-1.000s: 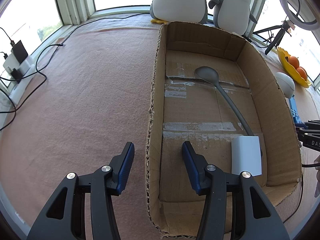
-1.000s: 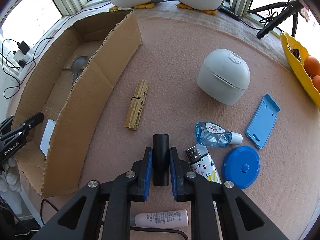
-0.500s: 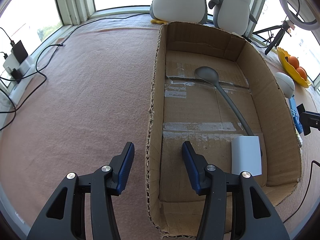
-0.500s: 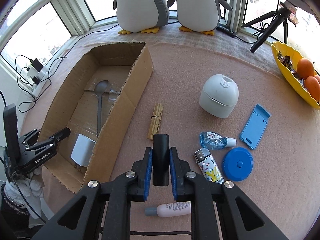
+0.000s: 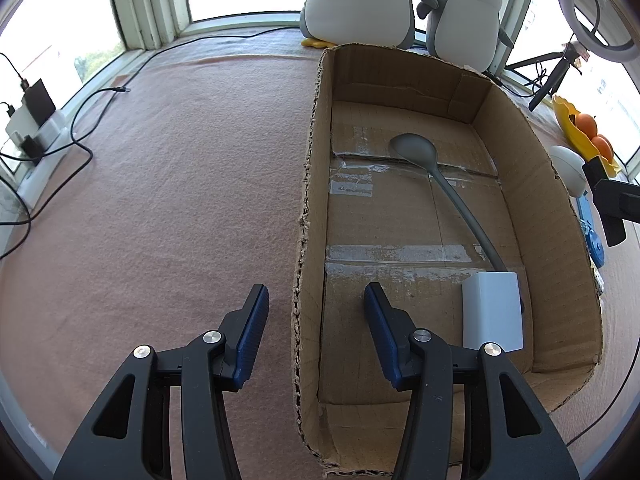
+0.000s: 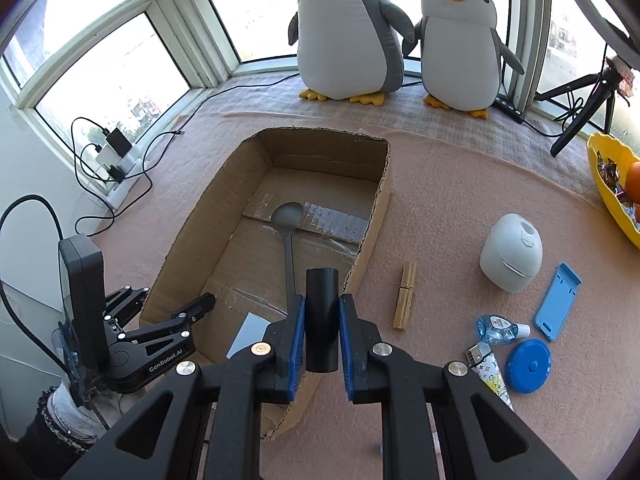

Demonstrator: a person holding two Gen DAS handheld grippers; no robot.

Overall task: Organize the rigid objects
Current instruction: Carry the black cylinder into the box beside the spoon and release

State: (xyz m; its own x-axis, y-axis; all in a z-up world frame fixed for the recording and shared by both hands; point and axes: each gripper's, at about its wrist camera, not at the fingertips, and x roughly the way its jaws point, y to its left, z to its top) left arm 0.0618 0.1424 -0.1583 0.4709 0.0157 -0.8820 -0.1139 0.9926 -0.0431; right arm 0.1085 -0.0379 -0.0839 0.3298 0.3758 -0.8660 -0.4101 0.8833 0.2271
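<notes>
My right gripper [image 6: 322, 300] is shut on a black cylinder [image 6: 322, 320], which stands upright between its blue pads above the near right wall of the cardboard box [image 6: 372, 220]. A grey spoon [image 5: 416, 152] and a white block [image 5: 494, 312] lie inside the box. My left gripper [image 5: 314, 300] is open and straddles the box's left wall [image 5: 308, 208], one finger inside and one outside, with neither pad touching the cardboard. It shows at the box's near left corner in the right wrist view as well, and a gloved hand holds it there.
On the pink cloth right of the box lie a wooden clothespin [image 6: 404, 300], a white egg-shaped container [image 6: 512, 252], a blue phone stand [image 6: 558, 300], a small clear bottle [image 6: 500, 328], a blue round disc [image 6: 528, 366] and a patterned lighter [image 6: 486, 364]. A yellow fruit bowl [image 6: 612, 184], two plush penguins [image 6: 344, 36] and a power strip with cables [image 6: 116, 152] line the edges.
My right gripper has risen and swung left with the black cylinder, from over the loose items to above the box's right wall. The left gripper has not moved.
</notes>
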